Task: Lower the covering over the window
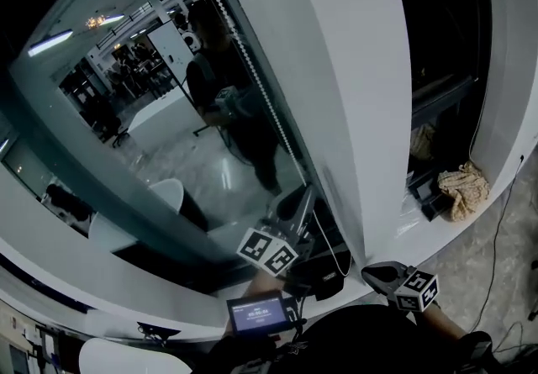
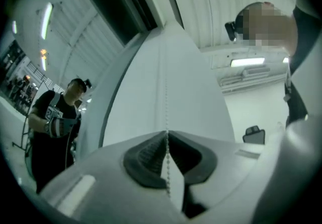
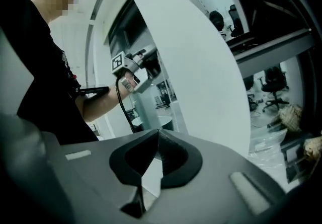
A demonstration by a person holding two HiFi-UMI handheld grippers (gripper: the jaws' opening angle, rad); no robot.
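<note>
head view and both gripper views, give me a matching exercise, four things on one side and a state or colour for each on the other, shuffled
Things:
1. left gripper
2. right gripper
3. bead chain
4. cloth

States or colours:
a. beige and crumpled
b. shut with nothing between its jaws
c. shut on the bead chain
d. thin, white, running in a straight line

Pairs: 1-c, 2-b, 3-d, 4-a
</note>
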